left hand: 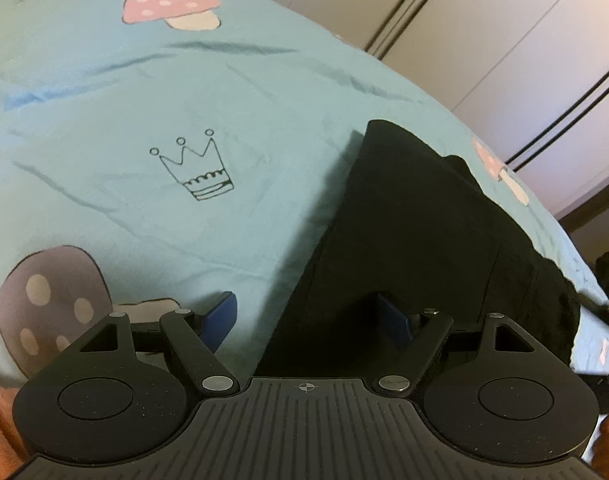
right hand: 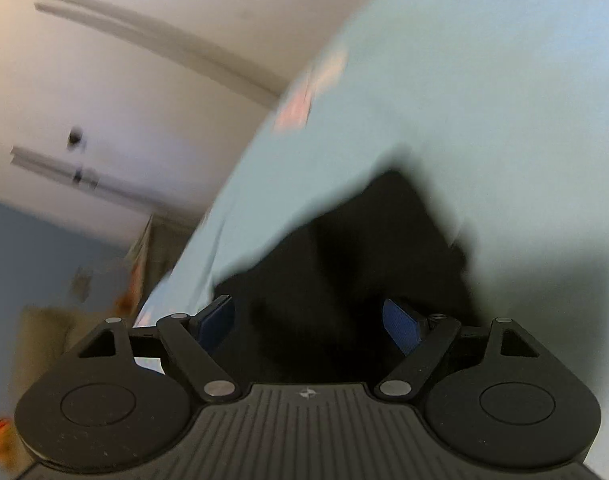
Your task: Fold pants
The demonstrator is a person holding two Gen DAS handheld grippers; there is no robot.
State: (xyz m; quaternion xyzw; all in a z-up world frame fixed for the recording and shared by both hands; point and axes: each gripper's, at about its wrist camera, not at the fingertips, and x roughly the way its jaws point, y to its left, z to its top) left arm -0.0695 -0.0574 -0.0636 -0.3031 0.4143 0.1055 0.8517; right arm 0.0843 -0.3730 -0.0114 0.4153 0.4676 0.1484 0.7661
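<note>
One black pants [left hand: 424,232], two grippers [left hand: 310,320] [right hand: 310,322] open, empty

black pants [left hand: 424,232]; mushroom-printed light-blue sheet [left hand: 264,92]

Pants [left hand: 424,232] on bedsheet [left hand: 184,92]

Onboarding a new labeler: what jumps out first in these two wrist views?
The black pants lie as a dark slab on the light blue bedsheet, right of centre in the left wrist view. The sheet's cartoon prints catch the eye next: a crown mid-frame and a pink mushroom up top. Both the left gripper and right gripper are open.
</note>
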